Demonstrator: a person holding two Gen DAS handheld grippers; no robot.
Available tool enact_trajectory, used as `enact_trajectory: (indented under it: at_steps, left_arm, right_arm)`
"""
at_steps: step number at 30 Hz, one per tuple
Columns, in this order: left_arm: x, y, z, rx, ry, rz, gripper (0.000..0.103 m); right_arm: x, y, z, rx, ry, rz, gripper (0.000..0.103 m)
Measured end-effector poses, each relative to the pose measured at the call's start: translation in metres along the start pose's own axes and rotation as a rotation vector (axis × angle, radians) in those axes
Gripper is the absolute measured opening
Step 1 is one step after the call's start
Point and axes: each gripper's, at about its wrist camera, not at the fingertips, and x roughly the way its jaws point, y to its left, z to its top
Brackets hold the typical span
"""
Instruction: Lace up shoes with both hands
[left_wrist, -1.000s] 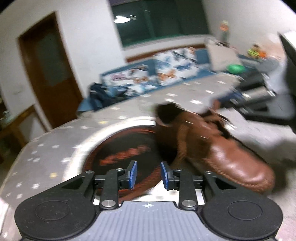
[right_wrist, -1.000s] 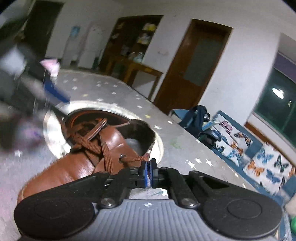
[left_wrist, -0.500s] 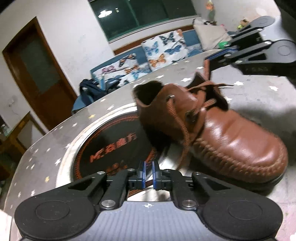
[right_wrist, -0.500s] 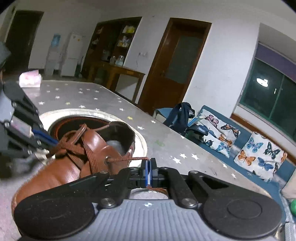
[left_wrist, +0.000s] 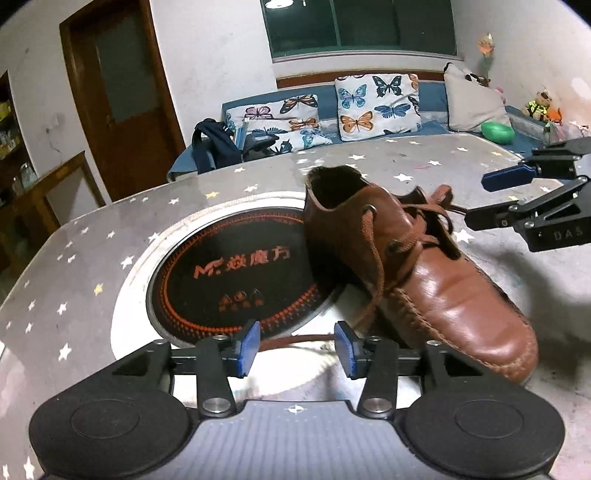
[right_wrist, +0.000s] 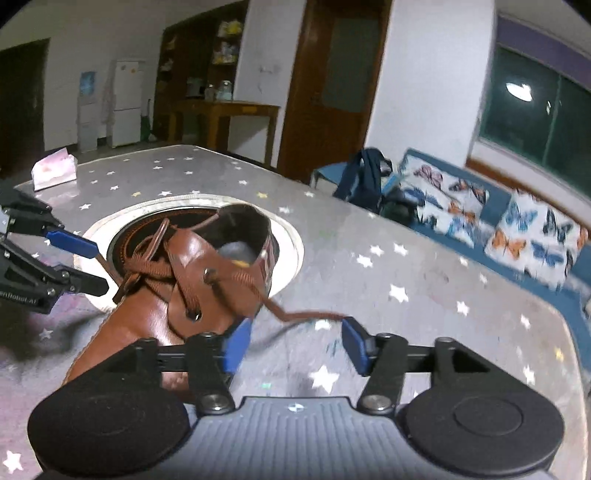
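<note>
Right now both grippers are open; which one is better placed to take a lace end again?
Probably the left gripper: a lace end lies across the gap between its pads. The right gripper has its lace just beyond its fingertips.

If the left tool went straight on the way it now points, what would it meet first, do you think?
Most likely the loose brown lace lying between the open left tool and the black round inset; depth is uncertain.
</note>
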Motion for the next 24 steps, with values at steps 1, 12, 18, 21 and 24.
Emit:
enact_trajectory:
  at_steps: [1, 12, 18, 21, 24]
  left_arm:
    - [0.0, -0.002, -0.001, -0.009, 0.008, 0.004, 0.056]
    - [-0.002, -0.017, -0.012, -0.084, 0.06, 0.081, 0.094]
    - [-0.007, -0.019, -0.014, -0.119, 0.061, 0.119, 0.103]
    - [-0.009, -0.018, -0.014, -0.143, 0.067, 0.137, 0.103]
    - [-0.012, -0.02, -0.015, -0.161, 0.067, 0.144, 0.103]
  right_arm:
    - [-0.001, -0.001, -0.002, 0.017, 0.01, 0.001, 0.066]
    - [-0.016, -0.005, -0.032, 0.181, 0.099, 0.027, 0.094]
    - [-0.03, 0.003, -0.035, 0.203, 0.093, 0.018, 0.103]
    - [-0.037, 0.006, -0.036, 0.222, 0.088, 0.032, 0.103]
    - [-0.043, 0.008, -0.036, 0.26, 0.084, 0.06, 0.103]
